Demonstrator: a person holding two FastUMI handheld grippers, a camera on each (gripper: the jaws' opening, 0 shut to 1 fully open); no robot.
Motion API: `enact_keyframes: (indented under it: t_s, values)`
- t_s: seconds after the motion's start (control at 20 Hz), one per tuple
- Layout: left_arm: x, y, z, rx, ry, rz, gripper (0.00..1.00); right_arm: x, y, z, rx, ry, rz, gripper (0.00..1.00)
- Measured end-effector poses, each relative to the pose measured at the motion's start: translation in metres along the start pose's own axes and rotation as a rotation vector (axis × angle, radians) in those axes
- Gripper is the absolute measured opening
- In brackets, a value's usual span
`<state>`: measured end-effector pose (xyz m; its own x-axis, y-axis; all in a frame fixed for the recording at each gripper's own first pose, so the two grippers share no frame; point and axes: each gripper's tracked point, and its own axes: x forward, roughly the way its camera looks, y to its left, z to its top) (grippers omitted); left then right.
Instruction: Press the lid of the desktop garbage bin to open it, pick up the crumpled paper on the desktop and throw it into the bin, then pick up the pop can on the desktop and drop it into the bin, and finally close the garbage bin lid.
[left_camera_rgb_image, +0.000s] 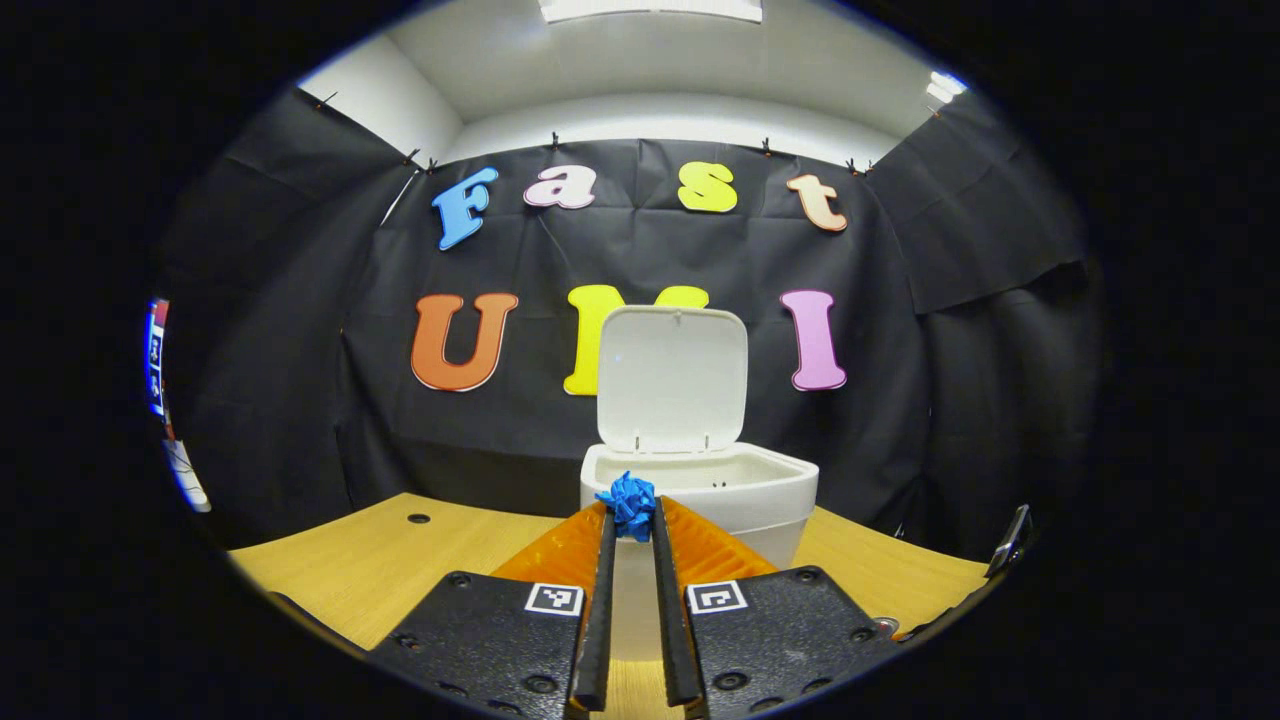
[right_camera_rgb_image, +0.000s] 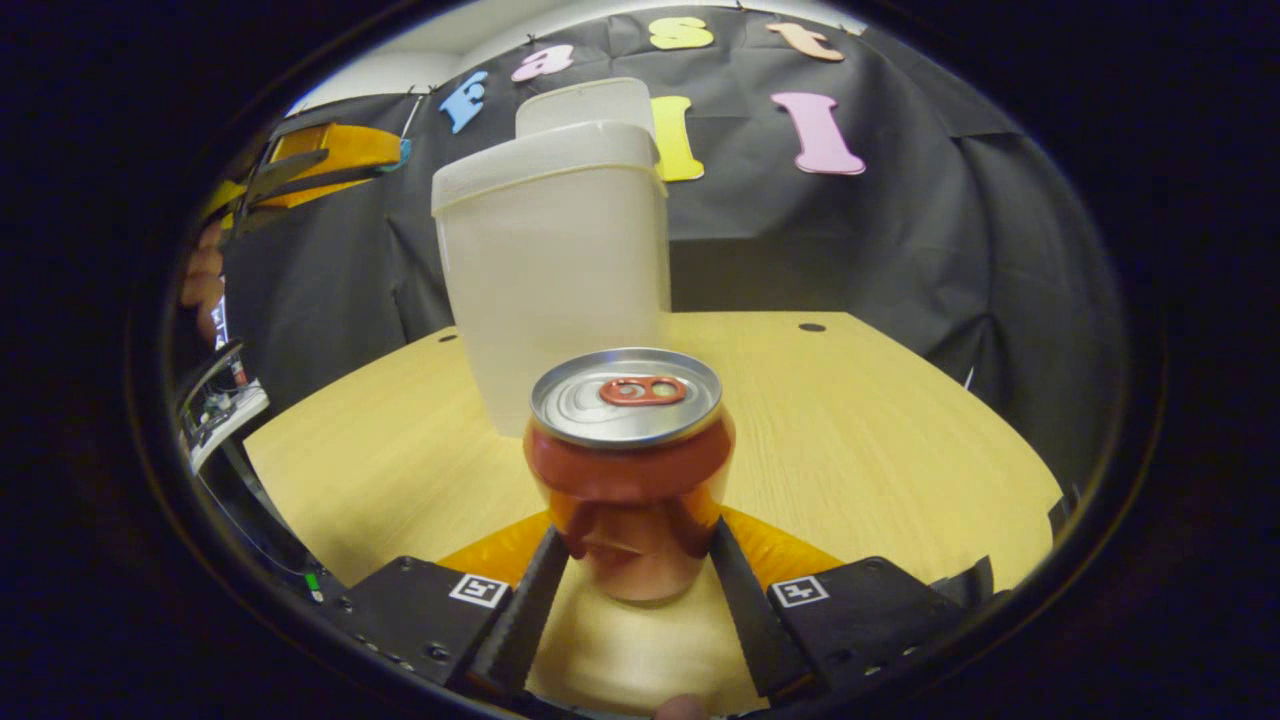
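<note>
Left gripper (left_camera_rgb_image: 632, 530): jaws pinch crumpled paper (left_camera_rgb_image: 628, 503) before open bin (left_camera_rgb_image: 700, 490); I release next. Right gripper (right_camera_rgb_image: 640, 560): jaws straddle can (right_camera_rgb_image: 630, 470), contact unclear.

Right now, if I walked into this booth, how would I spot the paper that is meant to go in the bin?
Find the white garbage bin on the wooden desktop, its lid standing open against the black cloth. Just in front of its rim, the left gripper pinches the crumpled paper at its tips. It is a small bright blue wad, unlike the red pop can.
</note>
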<state>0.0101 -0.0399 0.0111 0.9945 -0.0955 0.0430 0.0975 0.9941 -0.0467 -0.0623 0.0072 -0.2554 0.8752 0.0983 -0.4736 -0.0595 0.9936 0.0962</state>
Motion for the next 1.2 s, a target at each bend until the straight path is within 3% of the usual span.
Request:
enact_keyframes:
  t_s: [0.2, 0.25, 0.3, 0.35, 0.5, 0.75, 0.95, 1.05, 1.15, 1.2]
  values:
    - [0.028, -0.009, 0.030, 0.031, -0.060, -0.022, 0.27, -0.008, -0.015, 0.011, 0.033, -0.028, -0.012, 0.80]
    - [0.034, -0.011, 0.033, 0.045, -0.062, -0.020, 0.23, -0.008, -0.016, 0.013, 0.032, -0.038, -0.013, 0.80]
    - [0.041, -0.014, 0.034, 0.052, -0.063, -0.026, 0.27, -0.009, -0.018, 0.014, 0.030, -0.043, -0.015, 0.80]
    - [0.049, -0.018, 0.033, 0.052, -0.065, -0.034, 0.23, -0.009, -0.019, 0.014, 0.031, -0.045, -0.012, 0.80]
    - [0.069, -0.021, 0.031, 0.062, -0.061, -0.031, 0.27, -0.012, -0.021, 0.016, 0.025, -0.057, -0.009, 0.80]
    - [0.099, -0.021, 0.015, 0.072, -0.012, -0.032, 0.22, -0.012, -0.028, 0.018, 0.037, -0.069, -0.015, 0.80]
    - [0.104, -0.025, 0.006, 0.064, 0.026, -0.057, 0.41, -0.014, -0.031, 0.024, 0.041, -0.085, -0.021, 0.80]
    - [0.102, -0.024, 0.011, 0.077, 0.021, -0.050, 0.72, -0.016, -0.033, 0.027, 0.044, -0.092, -0.027, 0.80]
    - [0.102, -0.026, 0.013, 0.078, 0.013, -0.053, 0.87, -0.017, -0.035, 0.030, 0.044, -0.099, -0.033, 0.80]
    - [0.102, -0.025, 0.012, 0.079, 0.014, -0.049, 0.89, -0.019, -0.036, 0.033, 0.041, -0.105, -0.037, 0.80]
